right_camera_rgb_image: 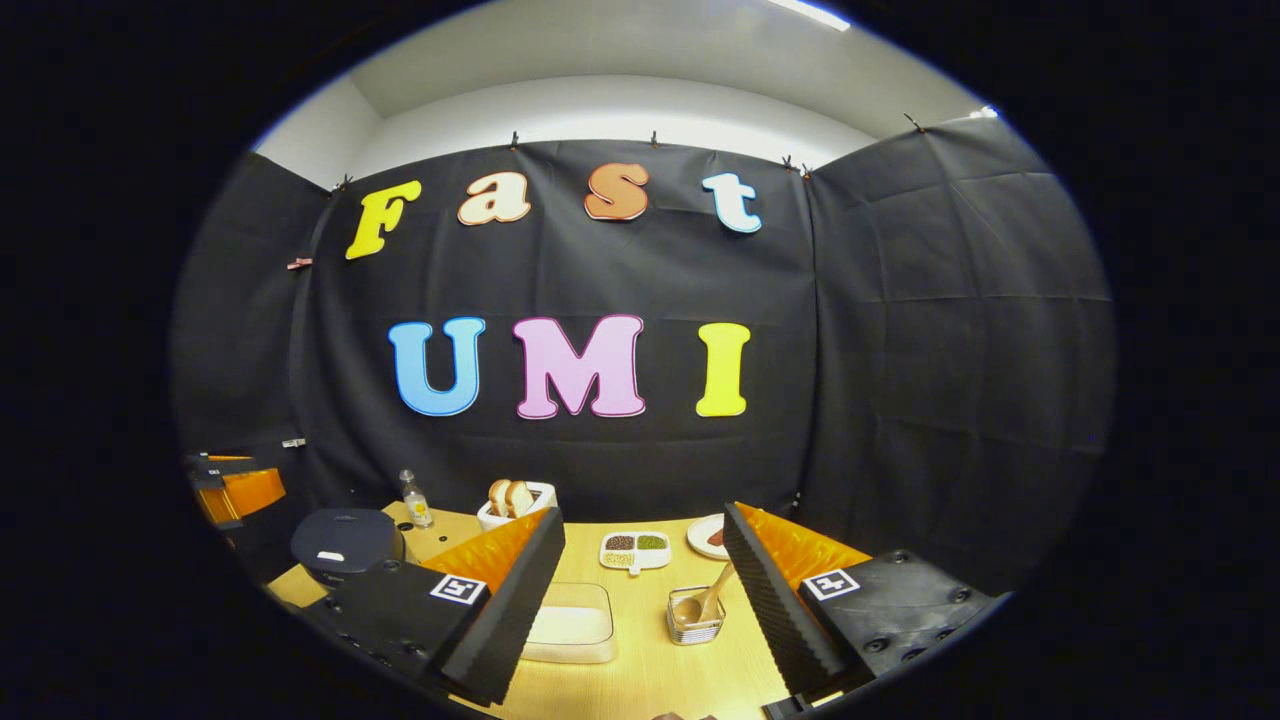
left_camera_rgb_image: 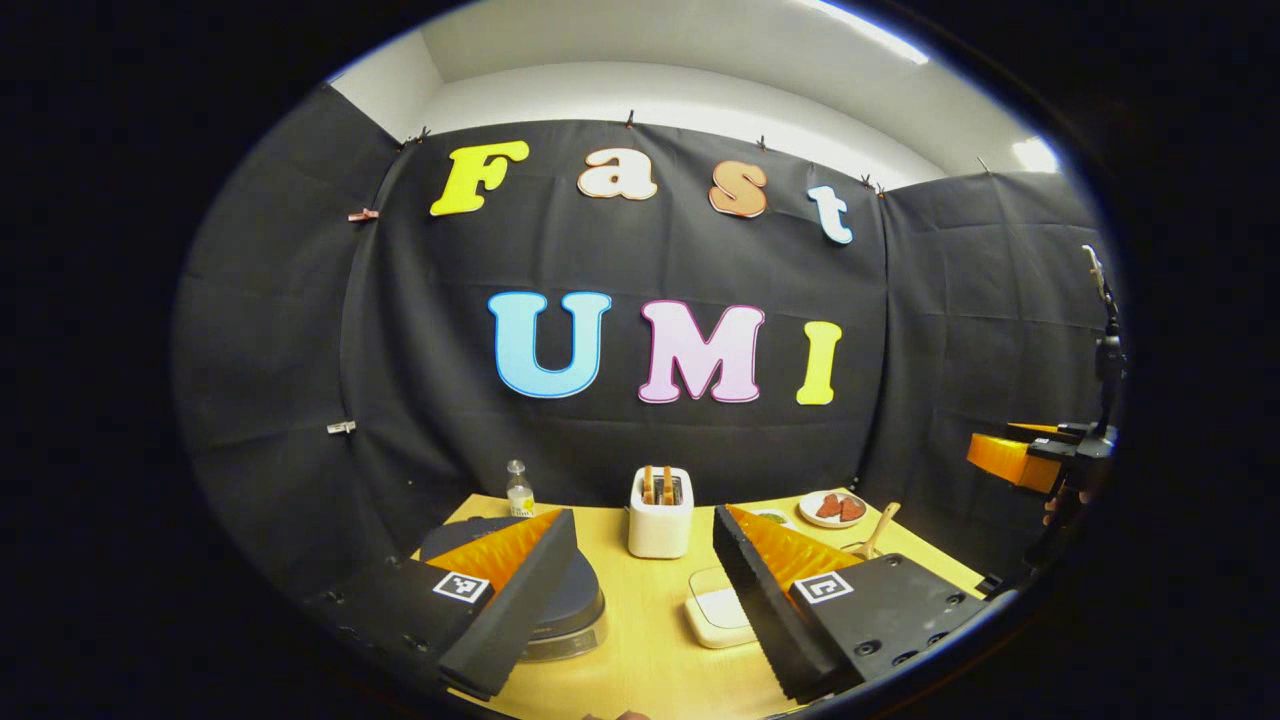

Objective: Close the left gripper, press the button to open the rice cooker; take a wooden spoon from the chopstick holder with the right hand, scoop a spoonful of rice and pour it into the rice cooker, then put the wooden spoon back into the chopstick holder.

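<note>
Both tongs gape, empty; wooden spoon [right_camera_rgb_image: 708, 598] stands between right tongs [right_camera_rgb_image: 640, 610]; rice cooker [left_camera_rgb_image: 560, 600] behind left tongs [left_camera_rgb_image: 640, 600].

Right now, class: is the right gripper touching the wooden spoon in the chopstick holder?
Apart. In the right gripper view the right gripper stands open, and the wooden spoon leans in the chopstick holder farther ahead, with bare table showing between them.

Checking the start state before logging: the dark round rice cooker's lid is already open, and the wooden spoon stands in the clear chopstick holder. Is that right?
Not quite. In the right gripper view, the dark round rice cooker has its lid down, closed, not open. The rest holds: the wooden spoon stands in the clear chopstick holder, untouched.
</note>
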`<state>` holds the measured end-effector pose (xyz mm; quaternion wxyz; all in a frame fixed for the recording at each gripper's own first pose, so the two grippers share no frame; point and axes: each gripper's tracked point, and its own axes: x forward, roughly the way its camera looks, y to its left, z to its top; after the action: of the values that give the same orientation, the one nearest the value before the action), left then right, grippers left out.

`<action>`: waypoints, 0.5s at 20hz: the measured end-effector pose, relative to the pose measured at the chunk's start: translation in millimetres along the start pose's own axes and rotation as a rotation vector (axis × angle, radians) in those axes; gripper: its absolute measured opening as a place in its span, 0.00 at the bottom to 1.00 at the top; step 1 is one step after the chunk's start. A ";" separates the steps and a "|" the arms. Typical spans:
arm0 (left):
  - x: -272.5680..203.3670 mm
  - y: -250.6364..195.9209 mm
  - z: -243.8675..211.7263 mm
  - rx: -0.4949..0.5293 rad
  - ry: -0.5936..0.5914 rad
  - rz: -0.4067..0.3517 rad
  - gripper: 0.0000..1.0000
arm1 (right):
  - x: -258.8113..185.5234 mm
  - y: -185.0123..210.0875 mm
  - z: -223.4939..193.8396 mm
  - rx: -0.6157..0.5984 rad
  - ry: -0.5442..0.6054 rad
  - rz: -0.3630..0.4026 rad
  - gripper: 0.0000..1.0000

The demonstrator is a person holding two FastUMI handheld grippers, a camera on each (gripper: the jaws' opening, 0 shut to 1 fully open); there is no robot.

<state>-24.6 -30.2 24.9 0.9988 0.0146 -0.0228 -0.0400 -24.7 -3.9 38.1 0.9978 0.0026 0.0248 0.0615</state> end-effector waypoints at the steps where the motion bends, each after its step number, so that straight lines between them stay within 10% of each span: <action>1: -3.6 -5.3 -2.9 -0.031 0.005 0.008 0.95 | -3.4 -3.5 -1.6 -0.009 0.001 0.014 0.99; 10: -26.7 -15.6 0.6 -0.044 0.007 0.136 0.95 | -15.6 -18.7 -9.3 0.017 0.012 0.105 0.99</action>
<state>-52.4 -43.6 23.8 0.9994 -0.0086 -0.0193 0.0274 -38.4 -24.3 29.4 0.9930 0.0118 0.0313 0.1134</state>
